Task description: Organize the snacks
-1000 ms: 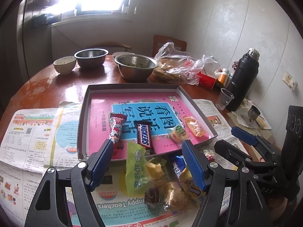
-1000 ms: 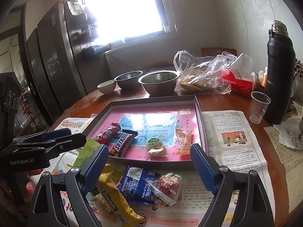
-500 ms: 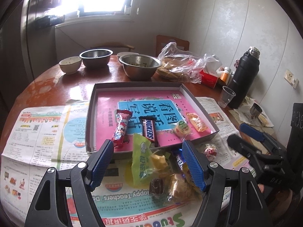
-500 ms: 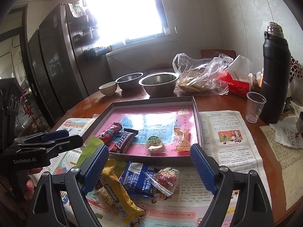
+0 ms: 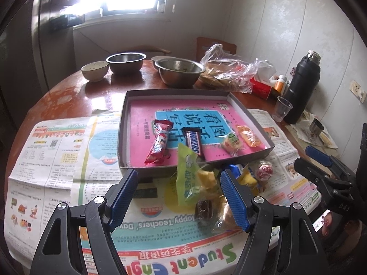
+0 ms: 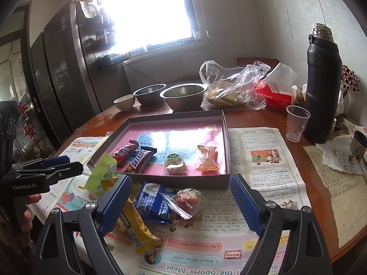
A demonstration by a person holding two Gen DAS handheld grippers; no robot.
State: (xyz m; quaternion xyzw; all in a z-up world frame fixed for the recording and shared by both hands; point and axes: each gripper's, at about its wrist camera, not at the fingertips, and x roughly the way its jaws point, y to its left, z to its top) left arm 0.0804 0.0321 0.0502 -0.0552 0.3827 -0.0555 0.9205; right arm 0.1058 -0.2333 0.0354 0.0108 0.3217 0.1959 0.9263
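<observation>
Both tools have drawn back from the tray [image 5: 250,112] — left tool [image 5: 179,196] and right tool [image 6: 177,200] gape apart, empty. Loose snack wrappers [image 6: 158,202] look light, crinkly, slippery — best pinched mid-pack.

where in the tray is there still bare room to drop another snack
The far half of the tray is bare, from the back wall to the row of four. In that row, gaps lie between the Snickers bar and the green-topped cake, and right of the orange pouch. The pile on the newspaper in front is crowded.
</observation>
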